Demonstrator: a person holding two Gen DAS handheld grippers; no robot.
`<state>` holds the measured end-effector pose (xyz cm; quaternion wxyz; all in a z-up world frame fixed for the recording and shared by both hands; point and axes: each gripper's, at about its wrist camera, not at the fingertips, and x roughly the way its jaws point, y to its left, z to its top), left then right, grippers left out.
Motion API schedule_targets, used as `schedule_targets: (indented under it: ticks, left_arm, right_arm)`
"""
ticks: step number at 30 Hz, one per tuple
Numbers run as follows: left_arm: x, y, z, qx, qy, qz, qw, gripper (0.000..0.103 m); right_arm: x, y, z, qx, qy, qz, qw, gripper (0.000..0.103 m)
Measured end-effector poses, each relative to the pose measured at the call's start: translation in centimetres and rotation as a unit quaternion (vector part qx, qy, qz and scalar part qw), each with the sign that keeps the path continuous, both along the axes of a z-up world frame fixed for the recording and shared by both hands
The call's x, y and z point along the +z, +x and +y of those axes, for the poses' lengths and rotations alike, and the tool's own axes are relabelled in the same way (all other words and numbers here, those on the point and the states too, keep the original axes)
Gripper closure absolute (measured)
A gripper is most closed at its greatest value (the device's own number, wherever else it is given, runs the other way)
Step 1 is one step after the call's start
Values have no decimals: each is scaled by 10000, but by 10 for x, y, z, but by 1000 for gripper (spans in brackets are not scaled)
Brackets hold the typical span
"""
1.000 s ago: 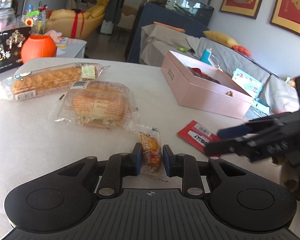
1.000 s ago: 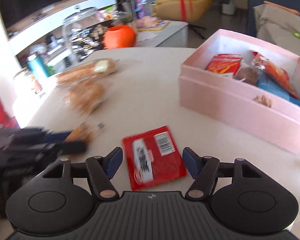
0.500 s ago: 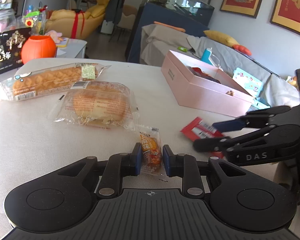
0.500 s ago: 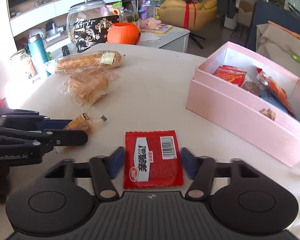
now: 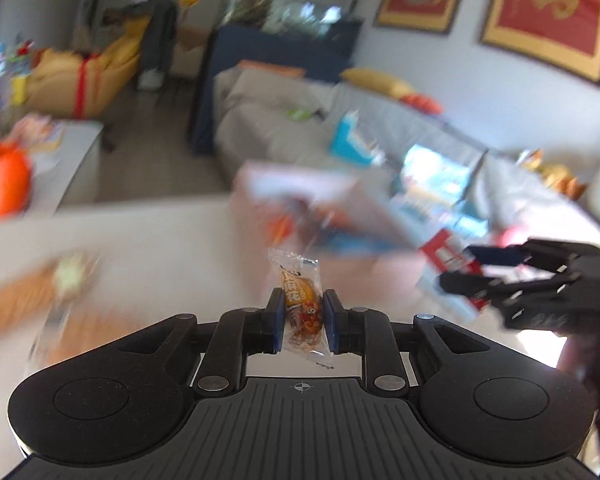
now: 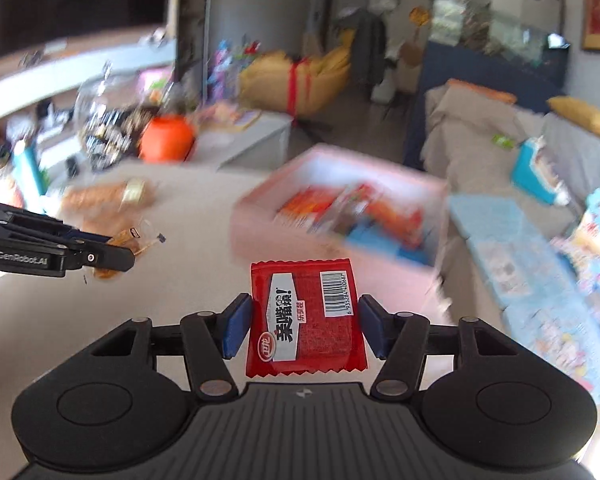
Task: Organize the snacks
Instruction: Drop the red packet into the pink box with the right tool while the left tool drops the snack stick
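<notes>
The left gripper (image 5: 303, 322) is pinching a small orange snack packet (image 5: 300, 304) by its lower half, and the packet stands up tall between the blue pads. The right gripper (image 6: 303, 328) is squeezing a flat red snack packet (image 6: 305, 318) from both side edges. Both packets look lifted up off the white tabletop (image 6: 100, 320), in front of the pink box (image 6: 332, 208) (the box is blurry, but other bright snacks show inside it).

These packets are probably very light and thin. The wrappers look crinkly and smooth, so they could slip or bend. The red one is wide and floppy, so a hold across its middle seems safest. The little orange one is best held around its fat part, not its clear ends. Two bread packs (image 6: 108, 200) sit farther back on the tabletop, soft and easy to squash.
</notes>
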<state>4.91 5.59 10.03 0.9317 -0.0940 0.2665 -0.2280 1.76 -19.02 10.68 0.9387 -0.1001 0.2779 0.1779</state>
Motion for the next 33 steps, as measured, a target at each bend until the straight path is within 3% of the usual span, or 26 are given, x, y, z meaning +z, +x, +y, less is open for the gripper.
schedule_targets:
  ticks: [3, 5, 6, 7, 11, 15, 20, 22, 24, 26, 28, 33]
  left_arm:
    - [39, 52, -23, -400, -520, -361, 9972, 74]
    - [45, 91, -34, -440, -573, -97, 9973, 74]
    - [44, 103, -34, -323, -562, -25, 9979, 74]
    - [42, 108, -31, -195, -515, -27, 9985, 74]
    - [29, 92, 3, 81, -171, -214, 9996, 72]
    - [3, 82, 62, 907, 354, 8, 9952, 73]
    - [-27, 72, 134, 1878, 533, 479, 9796, 73]
    - [-35, 62, 154, 2068, 477, 654, 9750, 73]
    - [-38, 47, 165, 2031, 323, 692, 9762, 73]
    - [-38, 34, 166, 1934, 223, 649, 9787, 73]
    - [-39, 22, 161, 1805, 181, 644, 9813, 73]
    - [-55, 11, 144, 1471, 125, 812, 9857, 73]
  right_arm:
    - [32, 20, 0, -219, 94, -562, 9981, 43]
    - [45, 41, 6, -206, 115, -804, 9965, 36]
    - [45, 52, 7, -234, 115, -785, 9966, 26]
    - [44, 62, 8, -360, 129, -693, 9969, 24]
    - [17, 65, -6, -409, 397, -192, 9982, 24]
    - [-19, 51, -10, -349, 129, 104, 9993, 24]
    - [-39, 42, 12, 86, 18, 412, 9991, 24]
    - [-39, 40, 22, 216, 39, 353, 9991, 24]
    - [-35, 45, 30, 167, 132, 271, 9994, 25]
    - [-28, 56, 31, -31, 320, 202, 9993, 32]
    - [-23, 74, 26, -278, 535, 369, 9975, 53]
    - [-27, 132, 15, -608, 1159, 1250, 9835, 62]
